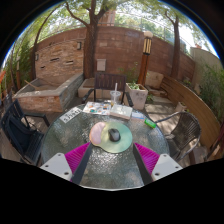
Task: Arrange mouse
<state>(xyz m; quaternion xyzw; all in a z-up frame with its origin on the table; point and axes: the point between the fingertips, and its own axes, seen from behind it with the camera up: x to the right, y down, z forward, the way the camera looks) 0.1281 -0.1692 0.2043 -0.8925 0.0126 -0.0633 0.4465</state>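
A pink computer mouse [98, 134] lies on a round pale green mouse mat [113, 137] on a glass patio table [60, 140]. The mouse sits on the left part of the mat. My gripper [112, 157] is open and empty, its magenta pads [76, 155] wide apart on either side. The mouse and mat lie just ahead of the fingertips, roughly midway between them, with clear gaps to both fingers.
Papers or magazines [98, 107] and a remote-like item [70, 115] lie at the table's far side, with a green object [150, 124] at the right. Metal chairs [22, 130] flank the table. A brick wall [120, 50] and planter [137, 96] stand beyond.
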